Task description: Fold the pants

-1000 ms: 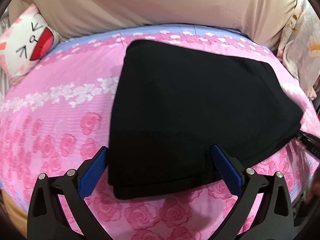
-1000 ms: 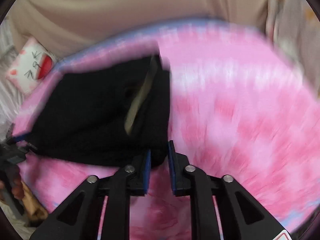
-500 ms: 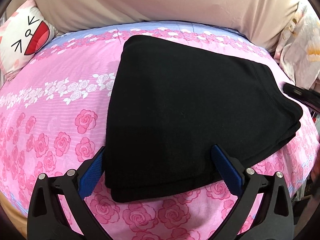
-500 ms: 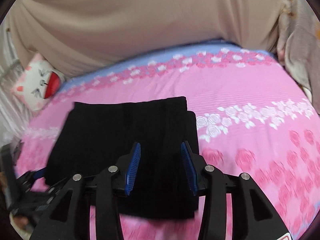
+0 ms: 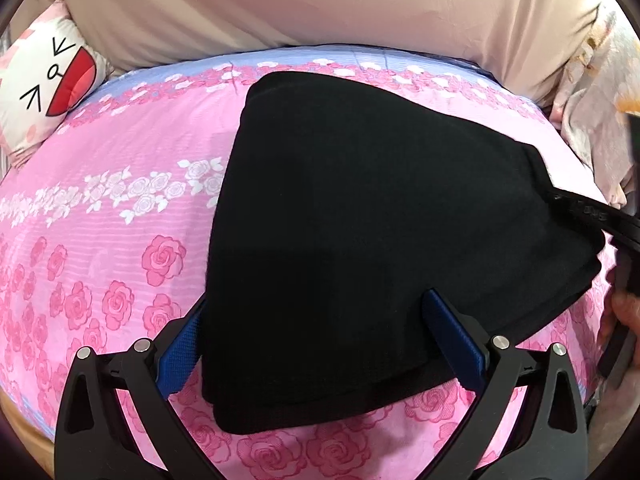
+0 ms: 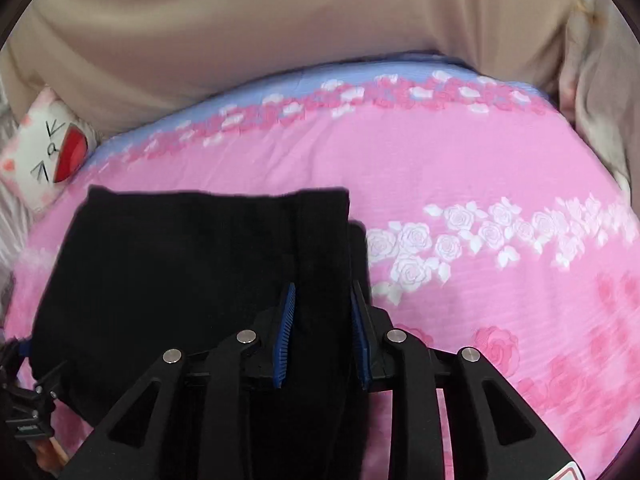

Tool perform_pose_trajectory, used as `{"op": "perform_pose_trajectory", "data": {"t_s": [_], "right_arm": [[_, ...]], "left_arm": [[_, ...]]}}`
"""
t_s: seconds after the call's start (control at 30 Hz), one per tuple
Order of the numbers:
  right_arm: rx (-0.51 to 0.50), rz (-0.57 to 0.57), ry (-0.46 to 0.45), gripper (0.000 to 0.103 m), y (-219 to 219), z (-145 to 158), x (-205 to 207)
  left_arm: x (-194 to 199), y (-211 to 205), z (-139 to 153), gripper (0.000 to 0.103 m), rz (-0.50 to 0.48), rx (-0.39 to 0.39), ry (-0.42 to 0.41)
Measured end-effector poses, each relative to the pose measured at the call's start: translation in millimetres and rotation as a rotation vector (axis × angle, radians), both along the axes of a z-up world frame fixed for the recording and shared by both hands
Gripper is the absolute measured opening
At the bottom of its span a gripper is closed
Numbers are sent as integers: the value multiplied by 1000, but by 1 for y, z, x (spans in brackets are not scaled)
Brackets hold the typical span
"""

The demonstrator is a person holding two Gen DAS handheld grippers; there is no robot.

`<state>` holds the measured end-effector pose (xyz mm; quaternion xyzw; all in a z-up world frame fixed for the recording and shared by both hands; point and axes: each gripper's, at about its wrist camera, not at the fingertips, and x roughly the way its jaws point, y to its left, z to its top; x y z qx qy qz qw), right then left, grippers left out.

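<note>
My left gripper (image 5: 316,340) is spread wide, straddling the near edge of the black pants (image 5: 372,232). Right gripper (image 6: 322,328) is also apart, w/ pads either side of the pants' edge. Pants lie folded on pink rose bedsheet (image 6: 480,168), cat pillow (image 5: 44,80) far left.

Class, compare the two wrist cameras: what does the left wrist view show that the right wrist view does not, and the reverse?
Only the left wrist view shows the left gripper, open across the near edge of the folded pants, and the person's fingers at the right edge. Only the right wrist view shows the right gripper, open over the pants' layered right edge. Both show the black pants, the pink rose bedsheet, the cat-face pillow and the beige backdrop.
</note>
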<state>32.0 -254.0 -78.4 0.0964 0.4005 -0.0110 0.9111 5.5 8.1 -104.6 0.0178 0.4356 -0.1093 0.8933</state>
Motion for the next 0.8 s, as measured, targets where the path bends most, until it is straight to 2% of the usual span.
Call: {"op": "perform_pose_trajectory", "data": {"t_s": [0.13, 0.23, 0.3, 0.4, 0.43, 0.47, 0.5, 0.57, 0.67, 0.73, 0.8], "right_arm": [[63, 23, -131, 28, 6, 44, -23], [14, 123, -134, 28, 28, 66, -3], [-36, 181, -81, 28, 40, 58, 24], [-143, 198, 85, 29, 46, 20, 76], [-150, 188, 129, 29, 40, 2, 93], [-103, 172, 123, 29, 35, 0, 99], [-69, 149, 109, 31, 32, 8, 94], [-71, 137, 20, 31, 40, 29, 70], [-19, 197, -72, 33, 56, 45, 12], [-46, 227, -65, 33, 65, 38, -17], [-123, 188, 16, 31, 59, 7, -25]], "left_arm": [[-1, 3, 5, 98, 1, 8, 7], [1, 1, 12, 98, 15, 6, -11], [6, -1, 10, 98, 26, 29, -16], [14, -5, 4, 98, 30, 47, -15], [16, -5, 2, 98, 20, 34, -14], [18, -5, 2, 98, 21, 37, -11], [18, -5, 3, 98, 23, 40, -6], [16, -3, 6, 98, 27, 46, -10], [13, -4, 6, 98, 17, 52, -13], [13, -3, 5, 98, 12, 48, -14], [13, -3, 4, 98, 8, 41, -16]]}}
